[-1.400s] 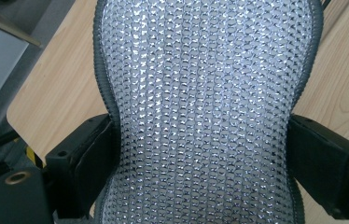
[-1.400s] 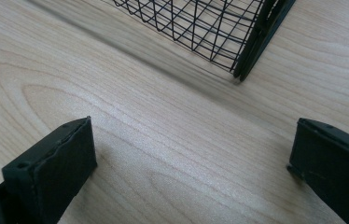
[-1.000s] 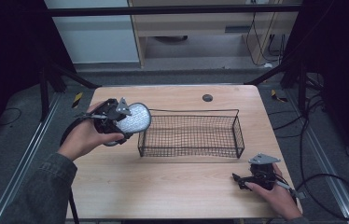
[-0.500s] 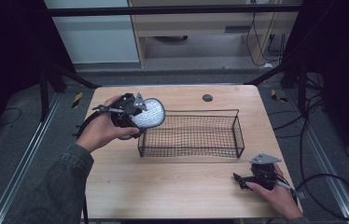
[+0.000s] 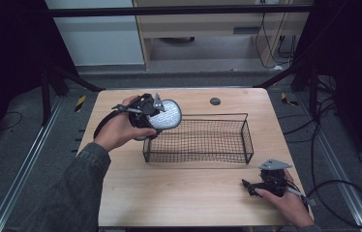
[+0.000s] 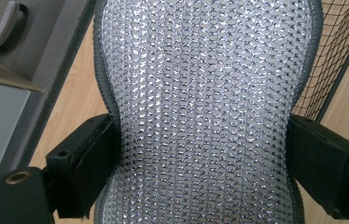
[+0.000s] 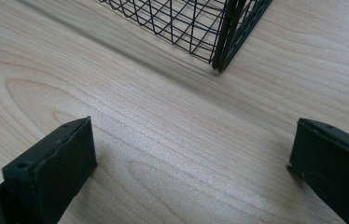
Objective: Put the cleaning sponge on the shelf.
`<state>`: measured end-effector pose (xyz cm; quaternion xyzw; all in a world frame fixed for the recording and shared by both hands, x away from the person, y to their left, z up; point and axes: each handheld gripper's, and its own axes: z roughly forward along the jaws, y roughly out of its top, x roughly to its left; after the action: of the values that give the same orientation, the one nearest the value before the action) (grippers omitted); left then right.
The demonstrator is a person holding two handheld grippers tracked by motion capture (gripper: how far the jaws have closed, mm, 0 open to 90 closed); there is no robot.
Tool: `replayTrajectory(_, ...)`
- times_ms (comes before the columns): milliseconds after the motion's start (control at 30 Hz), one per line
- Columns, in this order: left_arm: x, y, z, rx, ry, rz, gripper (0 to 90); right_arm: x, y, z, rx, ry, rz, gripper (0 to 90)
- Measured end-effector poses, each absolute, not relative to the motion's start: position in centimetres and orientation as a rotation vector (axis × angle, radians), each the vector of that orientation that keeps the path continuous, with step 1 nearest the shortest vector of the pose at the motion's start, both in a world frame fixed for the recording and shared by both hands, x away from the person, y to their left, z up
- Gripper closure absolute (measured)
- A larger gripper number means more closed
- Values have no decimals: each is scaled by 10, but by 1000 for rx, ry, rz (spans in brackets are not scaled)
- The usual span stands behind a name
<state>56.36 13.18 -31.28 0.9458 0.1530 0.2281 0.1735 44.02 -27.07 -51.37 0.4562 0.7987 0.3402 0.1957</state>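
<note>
Nearest, at the lower right of the high view, the right gripper rests on the wooden table with its jaws spread wide and nothing between them; its own view shows bare wood and, at the top of the frame, a corner of the wire basket. Farther up, at centre left, the left gripper is clamped across the narrow waist of a silvery mesh pad with a grey rim, held in the air above the basket's left end. The step looks like carrying the pad over to drop it in. Next, the pad likely wants moving right and lower, inside the rim, before the jaws let go.
</note>
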Motion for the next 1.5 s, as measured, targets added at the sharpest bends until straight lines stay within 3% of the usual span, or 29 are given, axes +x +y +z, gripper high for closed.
replayTrajectory(1500, 574, 83, -356, 2787, 269, 613, 132, 440, -271, -514, 1277, 2239, 953, 6)
